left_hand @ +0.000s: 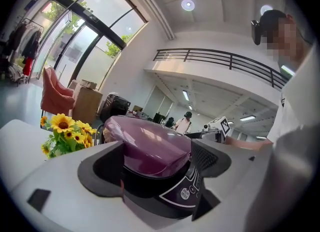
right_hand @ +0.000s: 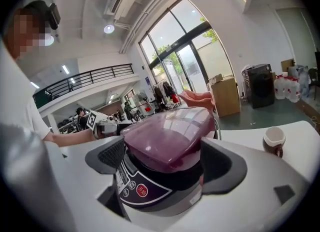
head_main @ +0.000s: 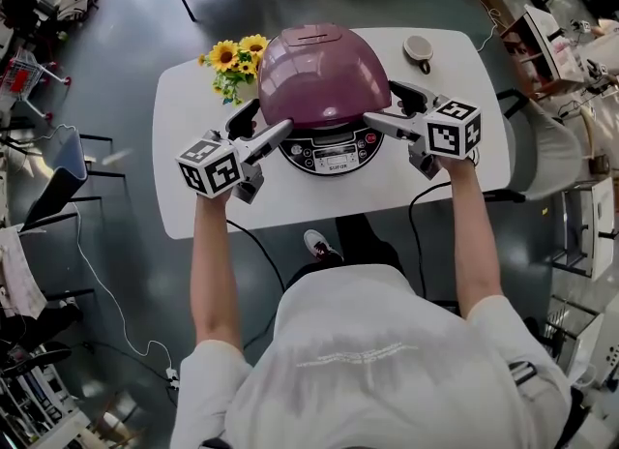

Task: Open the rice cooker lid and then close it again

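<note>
1. The rice cooker (head_main: 324, 99) is standing in the middle of the white surface (head_main: 193, 186), reaching back toward the far edge, with its control panel (head_main: 332, 152) facing the near edge.
2. Its purple lid (head_main: 322, 74) is sitting domed over the body; in the two gripper views a dark band is showing under the lid's front edge (whether it is latched cannot be told).
3. The left tongs (head_main: 263, 128) are hanging at the cooker's front left, jaws spread wide apart and gripping nothing; in the left gripper view the lid and panel are filling the gap between them.
4. The right tongs (head_main: 384, 105) are hanging at the front right, jaws likewise wide apart and empty, with the cooker's front showing between them in the right gripper view.
5. Whether any jaw is actually touching the cooker cannot be told.
6. Yellow sunflowers (head_main: 235, 60) are standing just beside the cooker, toward the far left corner.
7. A small cup (head_main: 418, 48) is sitting near the far edge, to the cooker's right and apart from it.
</note>
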`<state>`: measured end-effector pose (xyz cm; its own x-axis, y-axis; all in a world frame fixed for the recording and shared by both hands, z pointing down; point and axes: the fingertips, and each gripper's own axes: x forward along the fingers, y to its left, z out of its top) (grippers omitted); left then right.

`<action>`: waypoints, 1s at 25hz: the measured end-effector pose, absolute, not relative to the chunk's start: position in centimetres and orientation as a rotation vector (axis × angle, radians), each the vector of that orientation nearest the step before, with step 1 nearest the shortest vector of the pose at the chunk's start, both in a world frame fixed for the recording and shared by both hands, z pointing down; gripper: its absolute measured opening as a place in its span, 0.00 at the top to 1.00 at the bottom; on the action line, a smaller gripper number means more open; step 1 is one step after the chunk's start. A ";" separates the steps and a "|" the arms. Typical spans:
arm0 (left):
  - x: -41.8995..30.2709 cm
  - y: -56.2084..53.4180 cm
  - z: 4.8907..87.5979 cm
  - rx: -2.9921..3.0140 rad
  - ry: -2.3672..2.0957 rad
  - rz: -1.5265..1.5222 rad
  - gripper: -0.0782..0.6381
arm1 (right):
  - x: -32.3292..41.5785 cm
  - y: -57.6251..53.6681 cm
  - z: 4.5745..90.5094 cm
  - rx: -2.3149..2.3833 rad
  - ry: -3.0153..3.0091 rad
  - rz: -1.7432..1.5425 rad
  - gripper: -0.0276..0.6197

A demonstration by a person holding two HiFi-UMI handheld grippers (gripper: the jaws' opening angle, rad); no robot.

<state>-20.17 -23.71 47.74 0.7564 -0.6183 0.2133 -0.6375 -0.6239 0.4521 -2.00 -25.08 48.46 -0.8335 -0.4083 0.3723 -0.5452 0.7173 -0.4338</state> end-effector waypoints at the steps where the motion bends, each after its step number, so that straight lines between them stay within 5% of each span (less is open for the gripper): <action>1: -20.2 -23.7 47.9 2.443 -0.947 0.061 0.28 | -2.0 -25.1 48.5 0.768 -2.676 0.808 0.25; 25: -20.2 -23.3 52.2 2.406 -0.994 0.291 0.35 | -2.0 -25.3 53.2 0.865 -2.495 0.733 0.26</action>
